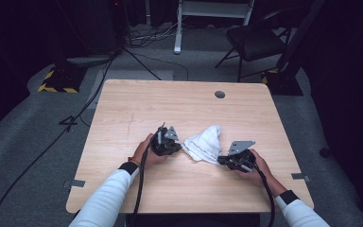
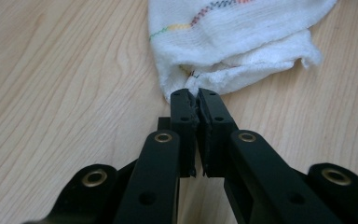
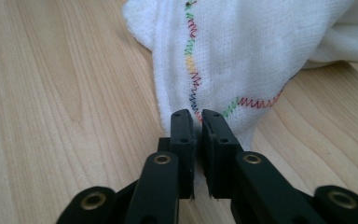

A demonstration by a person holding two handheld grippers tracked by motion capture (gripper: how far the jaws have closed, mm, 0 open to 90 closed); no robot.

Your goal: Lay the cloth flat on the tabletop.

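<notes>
Now both grippers pinch the white cloth (image 1: pixel 203 143) mid-counter (image 1: pixel 137 109): left gripper (image 2: pixel 196 98) fingers closed on a corner, right gripper (image 3: pixel 198 119) fingers closed on the stitched hem. Judgement: lift both together, pull apart evenly, keep the tension gentle so neither corner slips out. Beyond the counter, a chair (image 1: pixel 257 40).

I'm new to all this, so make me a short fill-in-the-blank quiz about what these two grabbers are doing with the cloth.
1. Both grippers pinch a crumpled ____ cloth with multicoloured stitching.
2. The left gripper is ____ on the cloth's edge.
3. The cloth lies between the left gripper and the ____ gripper.
4. Everything rests on a ____ table.

Missing words: white; shut; right; wooden
</notes>
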